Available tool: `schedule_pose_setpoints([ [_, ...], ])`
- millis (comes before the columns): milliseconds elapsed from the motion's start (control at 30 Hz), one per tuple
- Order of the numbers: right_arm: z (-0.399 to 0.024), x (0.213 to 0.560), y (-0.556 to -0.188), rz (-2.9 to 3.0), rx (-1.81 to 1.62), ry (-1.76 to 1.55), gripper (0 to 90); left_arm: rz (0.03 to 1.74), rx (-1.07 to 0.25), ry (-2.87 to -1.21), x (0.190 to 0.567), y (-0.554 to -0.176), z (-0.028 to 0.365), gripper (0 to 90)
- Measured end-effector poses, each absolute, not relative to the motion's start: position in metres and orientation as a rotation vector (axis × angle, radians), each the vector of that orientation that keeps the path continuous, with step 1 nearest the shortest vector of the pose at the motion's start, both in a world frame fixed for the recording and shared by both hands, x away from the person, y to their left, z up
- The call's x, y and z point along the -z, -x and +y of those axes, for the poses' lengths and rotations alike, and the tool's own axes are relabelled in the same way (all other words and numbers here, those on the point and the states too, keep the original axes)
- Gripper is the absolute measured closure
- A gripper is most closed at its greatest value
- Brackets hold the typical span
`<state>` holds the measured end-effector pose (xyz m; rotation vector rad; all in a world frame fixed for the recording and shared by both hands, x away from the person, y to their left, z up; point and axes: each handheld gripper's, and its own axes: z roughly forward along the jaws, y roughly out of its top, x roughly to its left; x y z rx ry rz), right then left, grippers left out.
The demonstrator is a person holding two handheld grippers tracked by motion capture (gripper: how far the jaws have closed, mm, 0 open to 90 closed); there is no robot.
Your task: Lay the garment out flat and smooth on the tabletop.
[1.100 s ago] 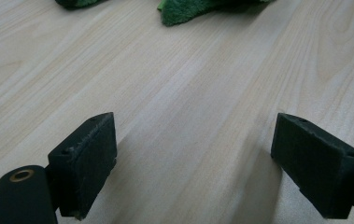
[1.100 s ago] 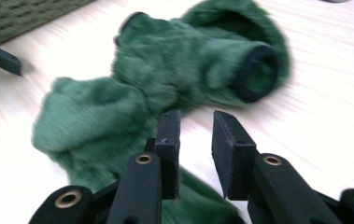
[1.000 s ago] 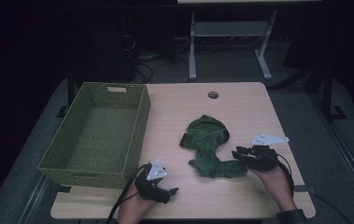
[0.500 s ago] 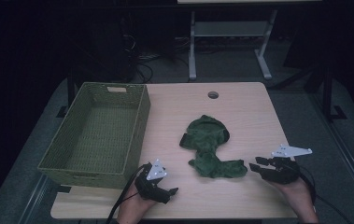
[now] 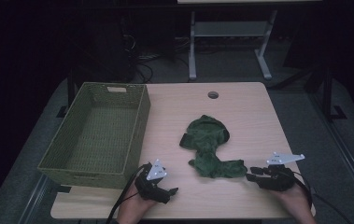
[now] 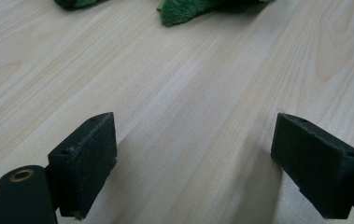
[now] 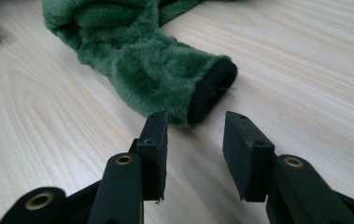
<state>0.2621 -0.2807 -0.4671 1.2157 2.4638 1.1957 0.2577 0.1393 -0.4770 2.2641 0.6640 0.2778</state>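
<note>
Near the table's [image 5: 174, 100] front edge, the left gripper [image 5: 165, 192] rests low over bare wood, left of the middle and just in front of the basket's near right corner. In the left gripper view its jaws stand wide apart with nothing between them, only wood grain, and the green garment's [image 6: 184, 11] nearest edge lies well beyond them.

Toward the front right corner, the right gripper [image 5: 255, 173] lies low with its tips pointing left at the garment [image 5: 209, 144]. In the right gripper view its jaws are partly parted and have just been closing a little; the dark-rimmed cuff [image 7: 212, 91] sits just ahead of the gap, not between the pads, so nothing is grasped. A strip of open wood runs along the front edge between the two grippers, and more lies between the right gripper and the right edge.

The garment, a fuzzy green piece, lies right of the middle of the table, clear of every edge. Its long axis runs from the near end, whose cuff points at the right gripper, back toward the far edge, where its wider, rounded part sits.

The woven basket [image 5: 137, 135] fills the left side, its right wall apart from the garment with a lane of wood between. Near the far edge is a small round cable hole [image 5: 213, 95], with open wood around it.
</note>
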Motion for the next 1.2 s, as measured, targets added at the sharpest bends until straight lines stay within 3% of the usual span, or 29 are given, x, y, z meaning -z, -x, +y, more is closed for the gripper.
schedule_pose_setpoints([
  [167, -0.278, 0.468, -0.267, 2.477, -1.220, -1.231, 62.5, 0.664, -0.278, -2.264, 0.477, -0.258, 0.139, 13.6],
  [333, -0.271, 0.473, -0.272, 2.514, -1.183, -1.253, 79.9, 0.664, -0.278, -2.263, 0.477, -0.258, 0.139, 13.6],
  [433, -0.271, 0.471, -0.273, 2.503, -1.187, -1.250, 83.1, 0.664, -0.277, -2.262, 0.477, -0.258, 0.139, 13.6],
  [767, -0.267, 0.443, -0.268, 2.451, -1.249, -1.101, 83.3, 0.664, -0.277, -2.262, 0.477, -0.258, 0.139, 13.6],
  [1200, -0.225, 0.410, -0.278, 2.500, -1.310, -0.856, 83.2, 0.666, -0.276, -2.258, 0.477, -0.259, 0.138, 13.6],
])
